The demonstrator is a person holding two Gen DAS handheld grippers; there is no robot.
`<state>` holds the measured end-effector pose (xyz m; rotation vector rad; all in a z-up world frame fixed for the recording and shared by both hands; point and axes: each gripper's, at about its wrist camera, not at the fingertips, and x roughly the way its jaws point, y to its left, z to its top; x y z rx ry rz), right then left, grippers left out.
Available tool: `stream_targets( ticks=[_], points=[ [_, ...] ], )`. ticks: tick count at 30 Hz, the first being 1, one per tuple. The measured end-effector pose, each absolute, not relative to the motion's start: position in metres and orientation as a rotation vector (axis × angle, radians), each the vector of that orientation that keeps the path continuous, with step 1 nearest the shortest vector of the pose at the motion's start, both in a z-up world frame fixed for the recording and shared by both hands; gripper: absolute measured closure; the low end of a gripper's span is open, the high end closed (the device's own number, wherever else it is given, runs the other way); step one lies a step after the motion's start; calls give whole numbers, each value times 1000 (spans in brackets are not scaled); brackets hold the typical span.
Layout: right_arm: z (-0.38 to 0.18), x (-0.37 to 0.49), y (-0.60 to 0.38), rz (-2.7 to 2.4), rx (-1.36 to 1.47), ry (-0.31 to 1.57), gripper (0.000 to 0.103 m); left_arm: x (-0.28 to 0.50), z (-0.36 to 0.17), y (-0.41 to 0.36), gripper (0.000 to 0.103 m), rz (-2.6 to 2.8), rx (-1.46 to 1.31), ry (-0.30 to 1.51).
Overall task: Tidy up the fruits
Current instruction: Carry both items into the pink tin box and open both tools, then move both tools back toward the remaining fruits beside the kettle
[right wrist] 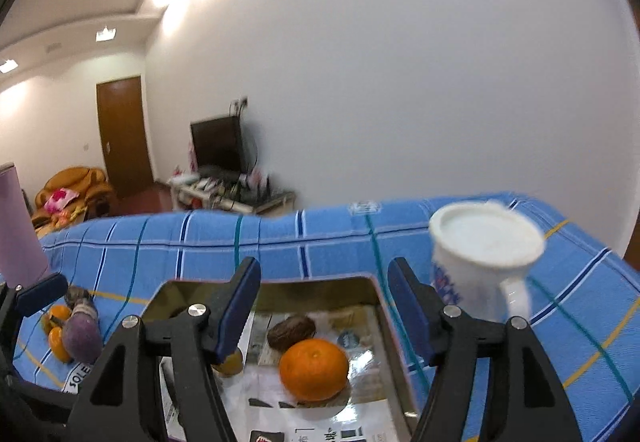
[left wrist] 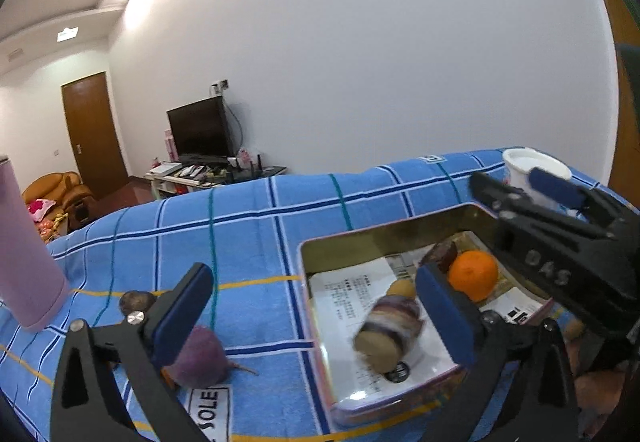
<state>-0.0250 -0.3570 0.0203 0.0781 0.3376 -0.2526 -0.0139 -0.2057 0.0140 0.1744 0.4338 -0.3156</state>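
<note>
Fruits (right wrist: 313, 369) lie in tin (left wrist: 340, 238) on blue cloth (left wrist: 248, 218); both claws open, empty.

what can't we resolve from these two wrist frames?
- Striped purple item in the tin, left wrist view: motion-blurred, so its kind is unclear.
- Yellowish fruit, right wrist view: mostly behind the right gripper finger.
- Printed paper lining the tin: text too small to read.
- Pink cylinder, left wrist view: cut off by the frame edge.
- White cup, right wrist view: blurred, blue print unreadable.
</note>
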Motion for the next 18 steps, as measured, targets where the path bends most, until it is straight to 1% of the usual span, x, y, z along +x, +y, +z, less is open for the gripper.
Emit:
stream_targets(
  ticks=[1, 2, 10, 18],
  points=[
    [21, -28, -355, -264, 73, 330, 30, -14, 13, -204, 0, -311, 173, 433],
    [22, -30, -355, -273, 72, 329, 29, -15, 13, -201, 0, -307, 173, 435],
    [21, -56, -350, -315, 109, 344, 29, -35, 13, -186, 0, -303, 166, 420],
    [23, -95, -335, -328, 41, 339, 29, -59, 14, -169, 0, -303, 163, 408]
  ],
)
